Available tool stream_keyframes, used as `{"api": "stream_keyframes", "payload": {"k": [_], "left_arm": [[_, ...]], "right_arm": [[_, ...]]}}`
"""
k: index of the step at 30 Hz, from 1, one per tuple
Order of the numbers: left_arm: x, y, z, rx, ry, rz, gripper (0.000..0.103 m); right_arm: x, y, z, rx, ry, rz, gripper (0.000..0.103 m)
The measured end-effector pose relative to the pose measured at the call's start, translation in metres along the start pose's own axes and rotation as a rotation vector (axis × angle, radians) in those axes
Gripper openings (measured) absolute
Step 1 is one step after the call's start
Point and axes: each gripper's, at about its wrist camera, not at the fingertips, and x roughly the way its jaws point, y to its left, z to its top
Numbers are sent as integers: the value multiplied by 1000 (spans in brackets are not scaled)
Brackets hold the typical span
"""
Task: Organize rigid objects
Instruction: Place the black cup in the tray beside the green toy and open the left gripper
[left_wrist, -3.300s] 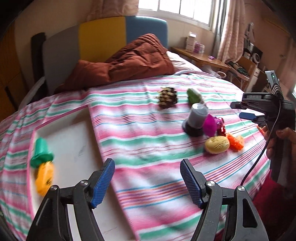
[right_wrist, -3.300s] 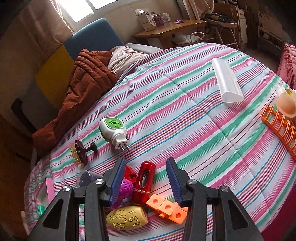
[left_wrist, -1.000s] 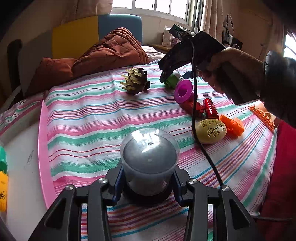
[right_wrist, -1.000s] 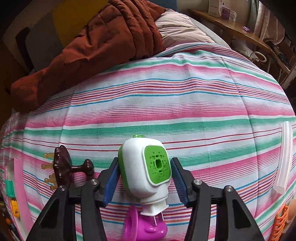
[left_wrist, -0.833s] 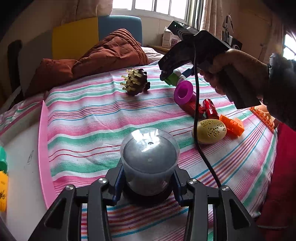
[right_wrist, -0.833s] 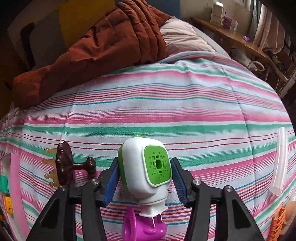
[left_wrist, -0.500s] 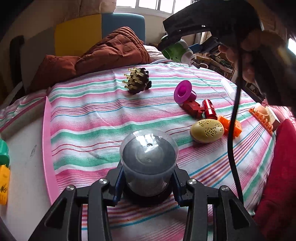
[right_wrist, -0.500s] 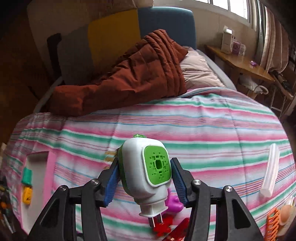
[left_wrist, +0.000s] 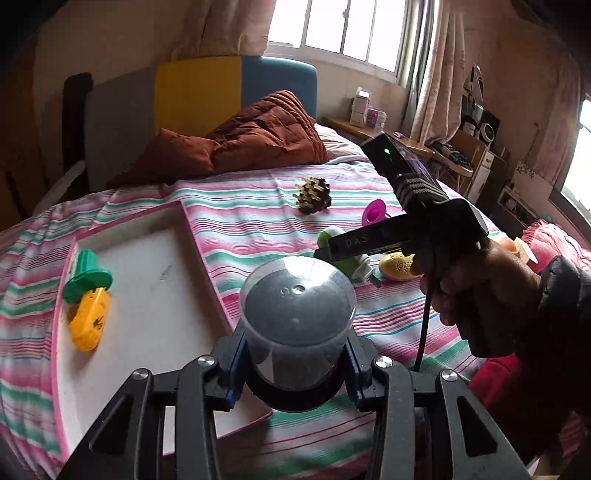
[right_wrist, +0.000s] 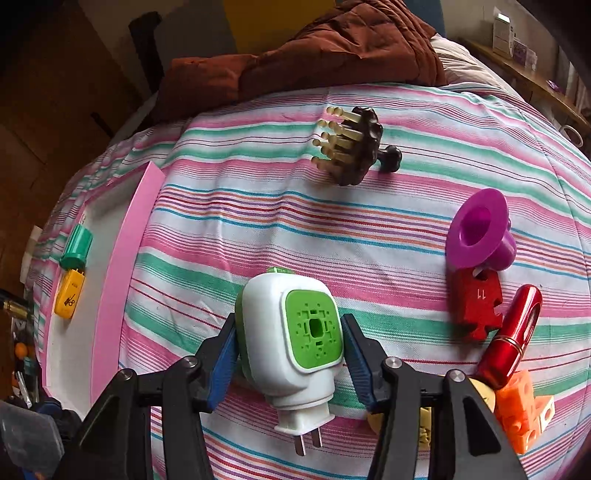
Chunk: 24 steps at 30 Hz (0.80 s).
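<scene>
Striped bedding (right_wrist: 369, 221) covers the bed where the clutter lies. The left gripper (left_wrist: 293, 360) is clamped on a clear-topped grey canister (left_wrist: 297, 314), its blue pads pressing both sides, held above the near corner of a pink-rimmed white tray (left_wrist: 195, 254). In that tray lie a green cap (left_wrist: 86, 275) and a yellow tag-shaped piece (left_wrist: 88, 321), touching each other. The right gripper (right_wrist: 290, 350) is closed around a white plug-in device with a green face (right_wrist: 291, 332), prongs pointing down, above the stripes beside the tray's pink edge. Behind it on the bed rest a brown pegged scalp massager (right_wrist: 351, 144), a purple funnel-shaped cup (right_wrist: 478, 229), a red puzzle piece (right_wrist: 476, 302) touching that cup, a red lipstick tube (right_wrist: 513, 336) and orange cubes (right_wrist: 524, 413). In the left wrist view a hand (left_wrist: 476, 291) grips the right gripper's handle.
</scene>
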Motion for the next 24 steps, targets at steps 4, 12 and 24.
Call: {"api": "stream_keyframes", "payload": {"k": [4, 12, 24], "left_arm": [[-16, 31, -7, -89, 6, 43, 44], [-21, 99, -15, -291, 50, 109, 44], [8, 137, 27, -323, 77, 108, 44]], "right_arm": [[5, -6, 0, 20, 15, 41, 53], [7, 3, 1, -37, 30, 5, 53], [8, 4, 2, -65, 43, -4, 52]]}}
